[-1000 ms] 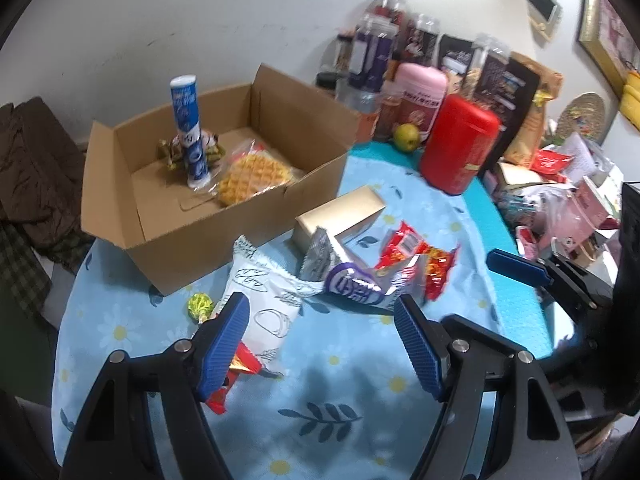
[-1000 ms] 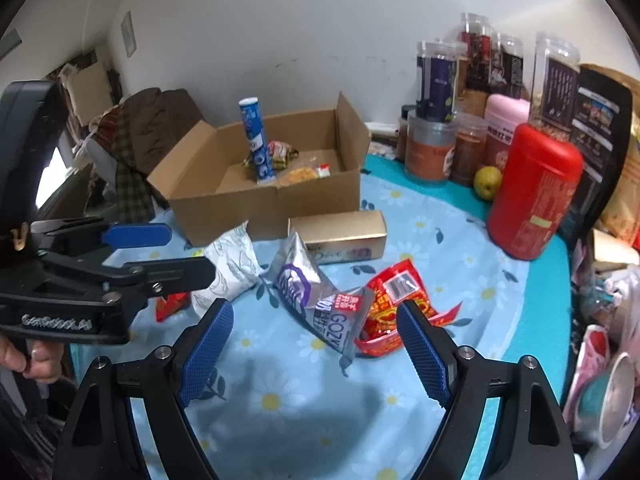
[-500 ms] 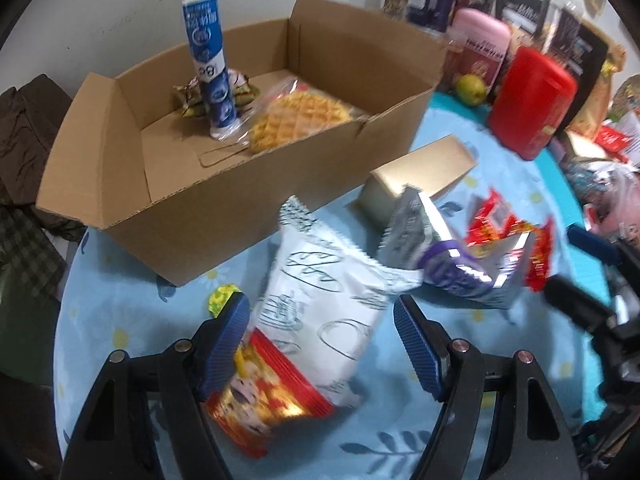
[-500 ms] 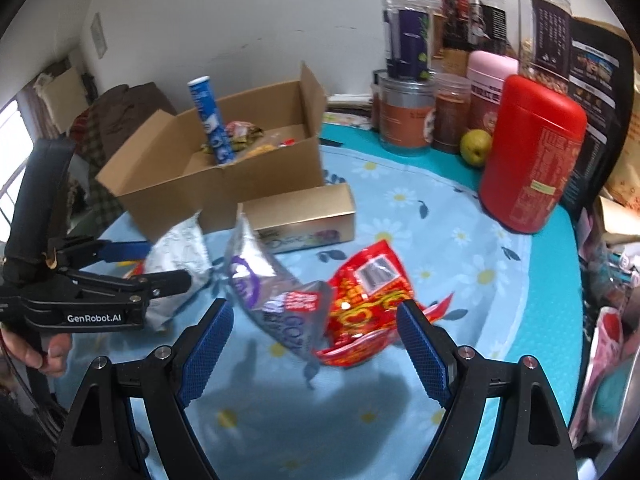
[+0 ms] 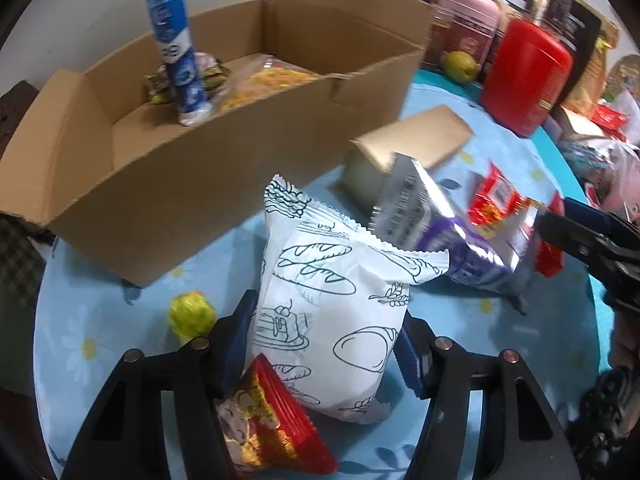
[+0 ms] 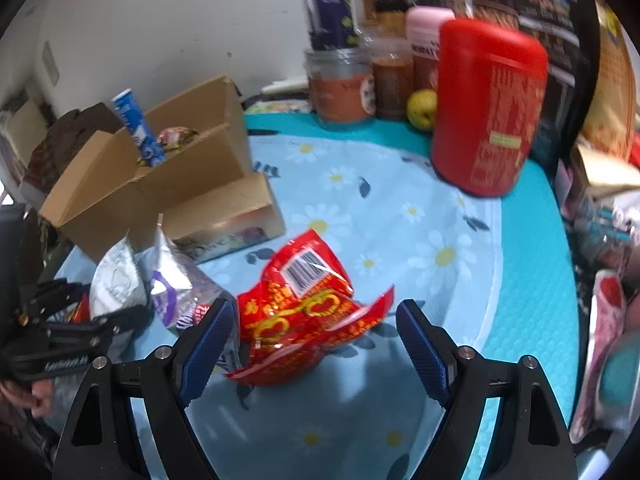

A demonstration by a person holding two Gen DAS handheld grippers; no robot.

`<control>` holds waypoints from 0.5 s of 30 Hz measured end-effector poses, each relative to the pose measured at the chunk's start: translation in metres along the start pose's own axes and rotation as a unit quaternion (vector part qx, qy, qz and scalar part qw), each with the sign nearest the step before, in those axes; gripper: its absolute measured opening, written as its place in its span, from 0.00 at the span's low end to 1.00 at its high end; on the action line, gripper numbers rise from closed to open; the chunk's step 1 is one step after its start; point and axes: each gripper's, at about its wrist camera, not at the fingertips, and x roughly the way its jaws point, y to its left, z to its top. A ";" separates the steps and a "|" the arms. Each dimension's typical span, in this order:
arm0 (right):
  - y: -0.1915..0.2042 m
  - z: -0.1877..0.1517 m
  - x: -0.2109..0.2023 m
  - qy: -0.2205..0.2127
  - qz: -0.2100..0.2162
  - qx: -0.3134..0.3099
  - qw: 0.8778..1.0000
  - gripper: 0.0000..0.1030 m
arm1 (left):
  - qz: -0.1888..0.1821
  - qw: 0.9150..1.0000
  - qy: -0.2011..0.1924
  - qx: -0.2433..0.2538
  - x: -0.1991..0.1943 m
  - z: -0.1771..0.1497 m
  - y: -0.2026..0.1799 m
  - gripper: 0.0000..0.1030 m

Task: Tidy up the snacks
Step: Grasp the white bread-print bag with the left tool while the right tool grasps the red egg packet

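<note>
My left gripper (image 5: 324,344) straddles a white bread-print snack bag (image 5: 336,312); its blue pads touch the bag's sides. A small red snack packet (image 5: 268,428) lies under it. My right gripper (image 6: 316,344) is open, with a crumpled red snack bag (image 6: 308,304) between its fingers on the cloth. A silver-purple bag (image 5: 452,236) lies between the two. The open cardboard box (image 5: 168,184) holds a blue tube (image 5: 176,48), a waffle pack (image 5: 268,80) and a small wrapped snack. A gold box (image 5: 404,152) lies beside it.
A yellow-green candy (image 5: 190,314) lies on the daisy cloth near the left finger. A red canister (image 6: 488,108), jars (image 6: 340,84), a pink tin and a green fruit (image 6: 422,108) stand at the back. Clutter fills the right edge (image 6: 608,280).
My left gripper moved forward onto the white bag and its fingers closed in on it. My right gripper moved forward and right, so the red bag now lies between its open fingers.
</note>
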 end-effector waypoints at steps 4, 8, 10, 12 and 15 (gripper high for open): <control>-0.009 -0.004 0.013 0.027 0.020 0.022 0.999 0.82 | -0.022 1.000 0.006 0.012 -0.003 -0.003 -0.015 0.60; -0.008 -0.007 0.021 0.039 0.051 0.032 0.997 0.73 | -0.038 0.999 0.011 0.019 -0.006 -0.008 -0.026 0.60; -0.006 -0.007 0.021 0.035 0.052 0.029 0.998 0.66 | -0.032 0.999 0.008 0.022 -0.007 -0.010 -0.029 0.60; -0.007 -0.007 0.019 0.030 0.054 0.039 0.997 0.58 | -0.031 0.999 0.009 0.019 -0.007 -0.012 -0.031 0.60; -0.005 -0.007 0.007 0.018 0.057 0.029 0.998 0.46 | -0.039 0.999 0.011 0.013 -0.009 -0.016 -0.032 0.60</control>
